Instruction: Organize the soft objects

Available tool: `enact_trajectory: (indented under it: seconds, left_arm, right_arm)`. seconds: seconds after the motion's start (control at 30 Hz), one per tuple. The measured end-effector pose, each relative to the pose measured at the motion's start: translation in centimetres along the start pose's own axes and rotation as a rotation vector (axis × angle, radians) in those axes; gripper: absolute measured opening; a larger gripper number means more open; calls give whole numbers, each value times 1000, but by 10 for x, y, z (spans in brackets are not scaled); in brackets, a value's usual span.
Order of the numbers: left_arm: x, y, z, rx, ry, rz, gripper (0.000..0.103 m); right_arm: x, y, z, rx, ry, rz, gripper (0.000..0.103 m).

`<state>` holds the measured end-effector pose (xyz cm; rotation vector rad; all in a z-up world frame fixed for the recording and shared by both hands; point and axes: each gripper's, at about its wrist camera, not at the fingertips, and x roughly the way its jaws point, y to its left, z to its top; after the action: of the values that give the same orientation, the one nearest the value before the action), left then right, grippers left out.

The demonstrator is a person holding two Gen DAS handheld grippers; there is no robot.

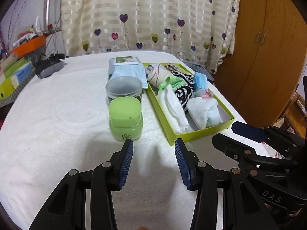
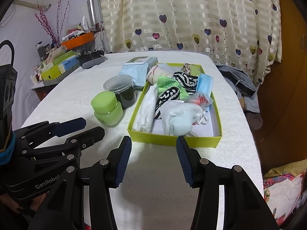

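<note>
We hold both grippers low over the white tablecloth (image 1: pixel 57 95), each pointing down and forward. Left gripper (image 1: pixel 154 143): jaws apart at a middling width, nothing between them, only cloth. Just ahead of its left fingertip stands the green jar (image 1: pixel 125 121), and directly behind that jar a clear-lidded dark jar (image 1: pixel 123 88), with a pack of wipes (image 1: pixel 126 67) farther on. Ahead and to the right of this gripper lies the yellow-green box (image 1: pixel 201 134) holding the soft things. Right gripper (image 2: pixel 154 140): jaws fairly wide, empty, tips just short of the box's near wall (image 2: pixel 172 139). From this side we look straight into the box: a folded white cloth (image 2: pixel 145 113) along its left wall, a white and pale-blue sock bundle (image 2: pixel 180 118) nearest us, striped black-and-white fabric (image 2: pixel 168 95), green fabric (image 2: pixel 167 81), and a blue face mask (image 2: pixel 205 83) at the far right. Only the right view shows clothing heaped (image 2: pixel 238 78) beyond the table's right edge; only the left view shows the wooden wardrobe (image 1: pixel 268 48).
</note>
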<state>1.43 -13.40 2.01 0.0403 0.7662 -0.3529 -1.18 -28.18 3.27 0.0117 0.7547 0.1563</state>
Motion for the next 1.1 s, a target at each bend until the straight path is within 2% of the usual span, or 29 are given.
enact_trajectory:
  seconds: [0.17,1.1]
  left_arm:
    - [2,0,-2,1,3,21,44]
    - [7,-3,-4,15,12,30,44]
  right_arm:
    - [3,0,-2,-3,9,4,50]
    - [10,-1,-4,1,27,10,50]
